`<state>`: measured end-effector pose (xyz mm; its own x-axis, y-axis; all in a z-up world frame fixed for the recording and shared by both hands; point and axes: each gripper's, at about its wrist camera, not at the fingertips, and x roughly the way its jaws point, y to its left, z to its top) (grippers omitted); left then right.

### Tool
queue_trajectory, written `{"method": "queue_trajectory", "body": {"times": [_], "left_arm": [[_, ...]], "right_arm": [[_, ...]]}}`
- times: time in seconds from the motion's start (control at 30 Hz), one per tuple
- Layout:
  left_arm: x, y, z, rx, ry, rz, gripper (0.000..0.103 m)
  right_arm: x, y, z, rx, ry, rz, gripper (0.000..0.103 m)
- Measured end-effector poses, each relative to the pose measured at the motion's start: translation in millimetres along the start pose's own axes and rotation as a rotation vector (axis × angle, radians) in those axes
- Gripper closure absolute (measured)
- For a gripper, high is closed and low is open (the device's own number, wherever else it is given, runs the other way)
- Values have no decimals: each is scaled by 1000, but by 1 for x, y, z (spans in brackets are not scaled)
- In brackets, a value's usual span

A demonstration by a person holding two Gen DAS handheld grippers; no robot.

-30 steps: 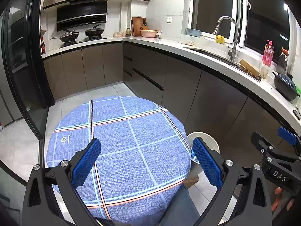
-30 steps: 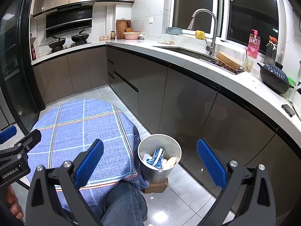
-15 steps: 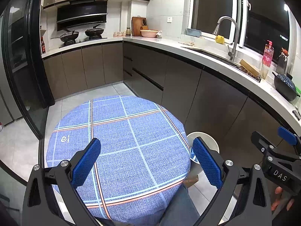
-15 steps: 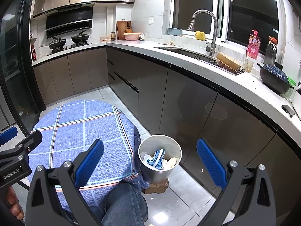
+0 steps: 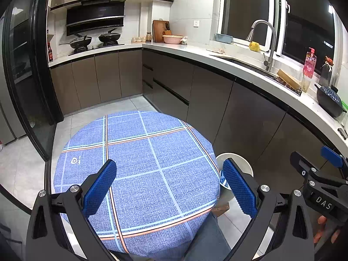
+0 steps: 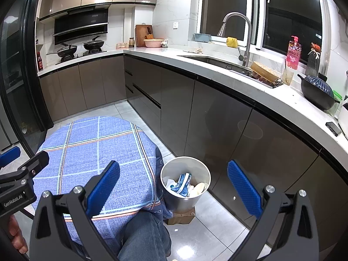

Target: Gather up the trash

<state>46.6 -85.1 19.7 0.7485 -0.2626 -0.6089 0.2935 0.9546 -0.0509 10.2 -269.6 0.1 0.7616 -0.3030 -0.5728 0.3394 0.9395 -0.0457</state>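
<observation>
A metal trash bin [image 6: 185, 187] stands on a low cardboard box on the floor, right of the round table [image 6: 97, 152]. Inside it lie a blue-and-white wrapper [image 6: 181, 183] and pale crumpled scraps. My right gripper [image 6: 174, 186] hangs open above the bin, nothing between its blue pads. My left gripper [image 5: 169, 187] is open over the blue checked tablecloth [image 5: 139, 156], also holding nothing. In the left wrist view only the bin's rim [image 5: 233, 158] shows past the table edge. No loose trash shows on the cloth.
Dark cabinets [image 6: 217, 126] under a white counter [image 6: 250, 82] curve close behind the bin. A person's jeans-clad leg [image 6: 141, 237] sits below the table edge. Sink and faucet [image 6: 237, 34], a black pot [image 6: 317, 91] and a stove with pans [image 5: 91, 41] line the counter. Grey tiled floor [image 6: 217, 224] surrounds the bin.
</observation>
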Motion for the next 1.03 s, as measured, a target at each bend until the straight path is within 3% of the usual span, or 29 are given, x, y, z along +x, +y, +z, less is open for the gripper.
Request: {"method": "queue_trajectory", "body": {"times": [1.03], "left_arm": [[-4,-4,1,0,-1,1,8]], "right_arm": [[1,1,0,0,4,7,3]]}}
